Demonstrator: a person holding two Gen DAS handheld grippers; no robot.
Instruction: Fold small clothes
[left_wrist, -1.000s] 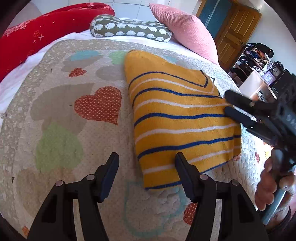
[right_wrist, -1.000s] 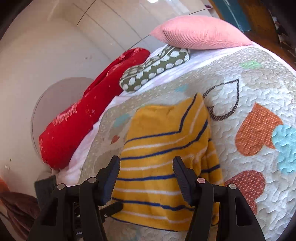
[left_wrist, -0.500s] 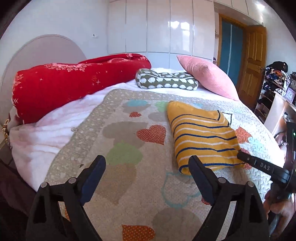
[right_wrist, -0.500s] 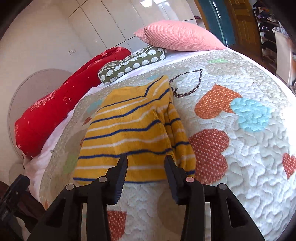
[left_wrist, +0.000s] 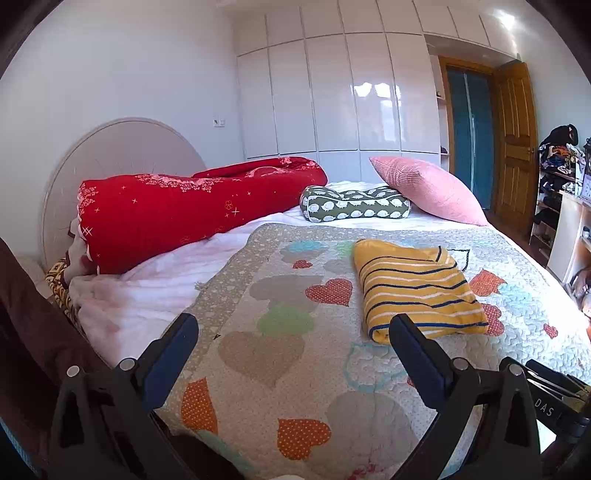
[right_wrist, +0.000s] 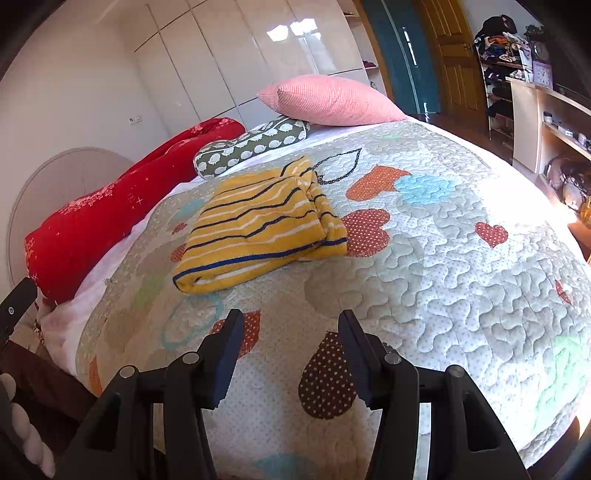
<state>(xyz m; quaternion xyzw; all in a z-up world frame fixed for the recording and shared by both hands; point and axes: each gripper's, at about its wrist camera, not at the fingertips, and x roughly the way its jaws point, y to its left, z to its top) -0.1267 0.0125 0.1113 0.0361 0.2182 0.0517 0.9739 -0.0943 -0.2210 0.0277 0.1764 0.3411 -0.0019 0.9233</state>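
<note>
Lying folded on the quilt (left_wrist: 258, 369) of the bed, the sweater (left_wrist: 417, 288) is a yellow, striped rectangle, well apart from both grippers. The left gripper (left_wrist: 295, 354) hangs above the quilt's near part, its jaws wide after just opening, nothing between them. The right gripper (right_wrist: 290, 350) has its jaws partly apart, having just opened further, also empty. Behind the sweater sit a red duvet (left_wrist: 184, 210), a green cushion (left_wrist: 354, 208) and a pink pillow (left_wrist: 428, 192).

White wardrobe doors (left_wrist: 351, 92) are seen at upper centre, a wooden door (left_wrist: 515, 140) at right, a round headboard (left_wrist: 110, 158) at left.
</note>
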